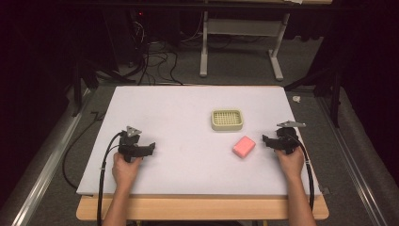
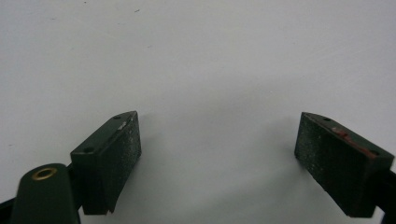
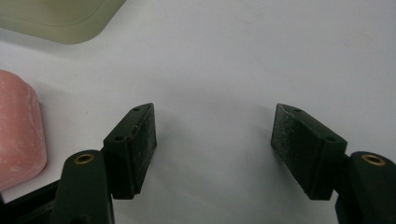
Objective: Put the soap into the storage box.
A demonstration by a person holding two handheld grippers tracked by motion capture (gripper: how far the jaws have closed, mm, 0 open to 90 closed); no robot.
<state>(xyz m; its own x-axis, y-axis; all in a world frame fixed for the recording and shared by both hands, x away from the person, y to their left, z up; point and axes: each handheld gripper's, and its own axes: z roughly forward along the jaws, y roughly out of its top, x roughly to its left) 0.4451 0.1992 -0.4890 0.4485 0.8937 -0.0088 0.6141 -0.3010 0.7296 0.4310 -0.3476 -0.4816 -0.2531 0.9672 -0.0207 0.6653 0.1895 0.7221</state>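
Observation:
A pink bar of soap (image 1: pixel 243 146) lies on the white table top (image 1: pixel 188 141), right of centre. Just behind it stands a cream soap dish (image 1: pixel 227 119) with a grid insert. My right gripper (image 1: pixel 266 140) rests on the table a little to the right of the soap, jaws wide apart and empty (image 3: pixel 214 140); the soap (image 3: pixel 18 135) shows at the left edge of the right gripper view, with the dish (image 3: pixel 60 18) beyond it. My left gripper (image 1: pixel 151 147) sits at the table's left, open and empty (image 2: pixel 218 149), over bare white surface.
The table's wooden front edge (image 1: pixel 202 207) runs along the bottom. Behind the table are a white frame stand (image 1: pixel 240 42) and loose cables (image 1: pixel 155 56) on grey carpet. Metal rails (image 1: pixel 42 165) flank both sides.

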